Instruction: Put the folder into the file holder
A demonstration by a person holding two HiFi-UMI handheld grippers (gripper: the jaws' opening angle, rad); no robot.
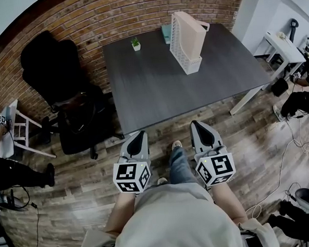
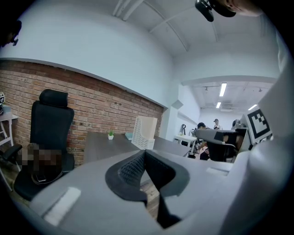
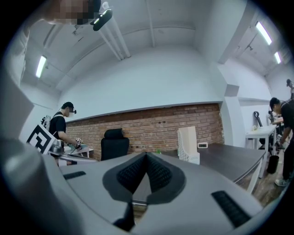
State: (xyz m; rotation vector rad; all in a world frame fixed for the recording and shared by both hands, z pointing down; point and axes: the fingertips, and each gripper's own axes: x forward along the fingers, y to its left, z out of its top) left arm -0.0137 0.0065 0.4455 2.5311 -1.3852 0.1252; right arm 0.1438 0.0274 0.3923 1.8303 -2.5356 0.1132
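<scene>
The left gripper [image 1: 140, 132] and right gripper [image 1: 195, 123] hang over the wood floor [image 1: 260, 140], just short of the desk [image 1: 152, 94]. The fingers of both are pressed together on nothing. Far across the desk, the folder [image 1: 192, 32] stands upright inside the file holder [image 1: 183, 57], its lower part screened by the lattice wall. The holder partly hides 1 teal item [image 1: 166, 33] behind it, too cut off to identify.

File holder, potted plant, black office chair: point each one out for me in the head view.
file holder [image 1: 177, 40], head view, on its white lattice side wall.
potted plant [image 1: 135, 42], head view, on its green leaves.
black office chair [image 1: 47, 64], head view, on its backrest.
</scene>
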